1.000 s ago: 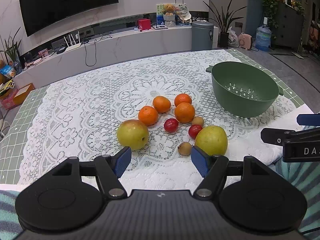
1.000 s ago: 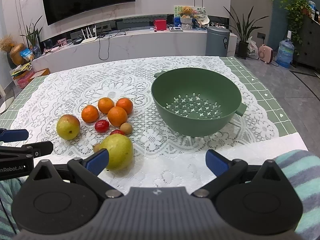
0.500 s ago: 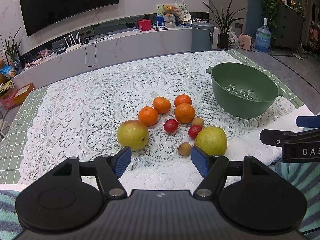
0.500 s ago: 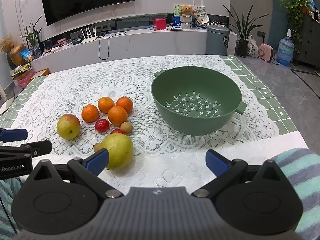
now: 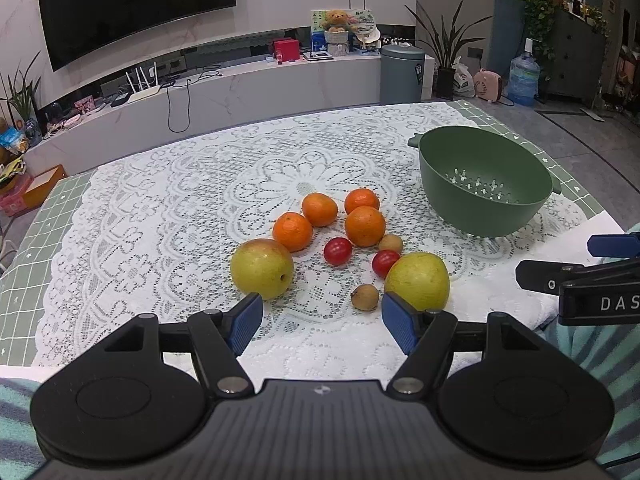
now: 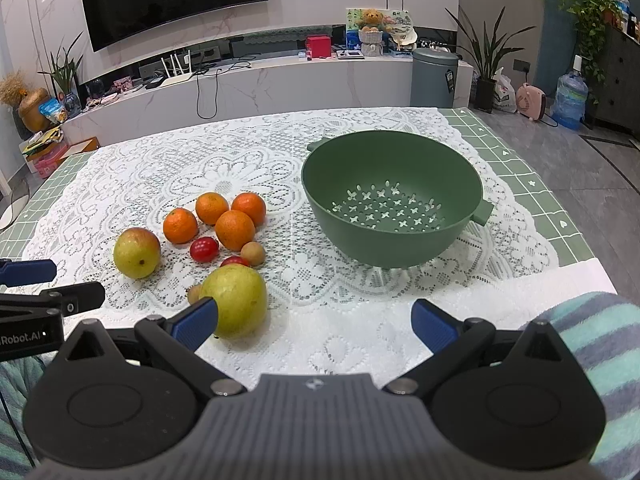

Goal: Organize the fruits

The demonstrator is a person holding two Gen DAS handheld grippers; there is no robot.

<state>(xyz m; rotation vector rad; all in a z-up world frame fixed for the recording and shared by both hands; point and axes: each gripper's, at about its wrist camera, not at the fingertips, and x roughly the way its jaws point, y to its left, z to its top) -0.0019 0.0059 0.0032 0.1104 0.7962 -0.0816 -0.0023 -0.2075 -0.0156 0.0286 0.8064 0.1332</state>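
Fruit lies in a cluster on the lace cloth: several oranges (image 5: 365, 226) (image 6: 235, 229), two yellow-green apples (image 5: 262, 268) (image 5: 417, 281) (image 6: 234, 299) (image 6: 137, 252), two red cherry tomatoes (image 5: 337, 251) (image 6: 204, 249) and small brown fruits (image 5: 364, 297) (image 6: 253, 253). An empty green colander (image 5: 484, 182) (image 6: 392, 196) stands to the right of them. My left gripper (image 5: 322, 322) is open and empty just short of the fruit. My right gripper (image 6: 314, 326) is open and empty, near the front edge, with the near apple by its left finger.
A green checked table (image 6: 556, 216) under a white lace cloth (image 5: 168, 216). The right gripper's side shows at the left view's right edge (image 5: 592, 284). Behind the table stand a white TV bench (image 6: 280, 84) and a grey bin (image 6: 434, 78).
Both grippers have barely moved; the views have shifted very slightly. The fruit and colander stay where they were.
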